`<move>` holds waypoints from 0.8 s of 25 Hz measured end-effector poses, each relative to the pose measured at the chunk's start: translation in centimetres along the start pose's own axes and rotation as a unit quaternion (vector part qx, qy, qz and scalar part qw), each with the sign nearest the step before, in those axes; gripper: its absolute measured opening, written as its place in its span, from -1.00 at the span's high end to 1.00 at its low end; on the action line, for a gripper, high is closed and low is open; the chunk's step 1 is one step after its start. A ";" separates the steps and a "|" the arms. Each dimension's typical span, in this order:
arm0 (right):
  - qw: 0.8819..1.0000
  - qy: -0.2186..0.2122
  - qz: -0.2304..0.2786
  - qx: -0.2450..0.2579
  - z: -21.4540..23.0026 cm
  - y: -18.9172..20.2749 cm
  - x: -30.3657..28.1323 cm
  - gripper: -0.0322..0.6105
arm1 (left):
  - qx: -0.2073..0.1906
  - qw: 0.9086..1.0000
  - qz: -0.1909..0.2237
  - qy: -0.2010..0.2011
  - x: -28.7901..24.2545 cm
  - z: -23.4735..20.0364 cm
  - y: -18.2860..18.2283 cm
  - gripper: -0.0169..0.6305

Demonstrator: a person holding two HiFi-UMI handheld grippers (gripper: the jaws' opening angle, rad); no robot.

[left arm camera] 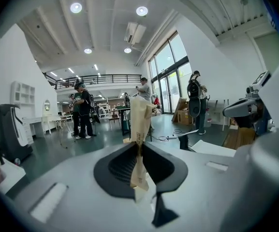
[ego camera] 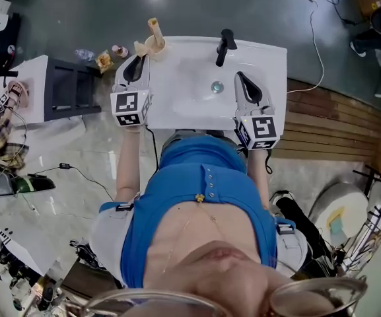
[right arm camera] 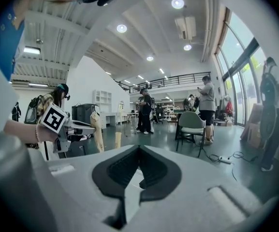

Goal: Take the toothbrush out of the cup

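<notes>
Grey-green floor (ego camera: pixel 177 5) fills the top of the head view, and wooden decking (ego camera: pixel 322 124) lies at the right edge. Both gripper views look into a tall hall with ceiling lights, a balcony and several people standing (left arm camera: pixel 83 110) in the middle distance. A white washbasin (ego camera: pixel 190 104) takes up the upper centre of the head view. A person in a blue shirt (ego camera: pixel 197 197) stands below it in the frame.

The left gripper (ego camera: pixel 139 61) reaches to the basin's upper left corner. The right gripper (ego camera: pixel 243 84) lies over the bowl, to the right of the drain (ego camera: pixel 217 86). A black tap (ego camera: pixel 224 45) stands at the top edge of the basin.

A beige cup (ego camera: pixel 155 37) stands on the upper left corner of the basin, just right of the left gripper's tips. The left gripper (left arm camera: pixel 139 149) has its jaws clamped on the toothbrush (left arm camera: pixel 140 124), which is in a beige paper sleeve and stands upright. In the right gripper view the toothbrush (right arm camera: pixel 97 129) is left of the cup (right arm camera: pixel 118 139), with a gap between them. The right gripper (right arm camera: pixel 139 151) has its jaws pressed together on nothing.
</notes>
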State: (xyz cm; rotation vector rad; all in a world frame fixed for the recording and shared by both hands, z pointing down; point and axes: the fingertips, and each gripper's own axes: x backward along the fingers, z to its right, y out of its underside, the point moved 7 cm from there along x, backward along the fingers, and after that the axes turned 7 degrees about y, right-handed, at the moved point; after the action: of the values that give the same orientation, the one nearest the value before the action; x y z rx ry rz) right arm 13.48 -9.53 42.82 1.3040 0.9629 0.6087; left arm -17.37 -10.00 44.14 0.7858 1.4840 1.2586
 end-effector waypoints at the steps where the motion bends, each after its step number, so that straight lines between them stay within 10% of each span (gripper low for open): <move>1: 1.000 -0.003 0.000 0.000 0.0 0.0 -0.1 0.89 | 0.001 1.000 0.000 -0.003 0.2 0.0 -0.1 0.82; 20: 0.999 -0.052 0.000 0.008 -0.8 0.0 -1.2 0.89 | 0.044 0.998 -0.047 -0.013 3.5 1.6 2.3 0.83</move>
State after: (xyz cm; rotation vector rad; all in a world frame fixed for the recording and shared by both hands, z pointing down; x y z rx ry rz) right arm 12.22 -10.17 43.09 1.3373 0.8839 0.5289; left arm -17.18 -5.74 45.42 0.7772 1.5468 1.1156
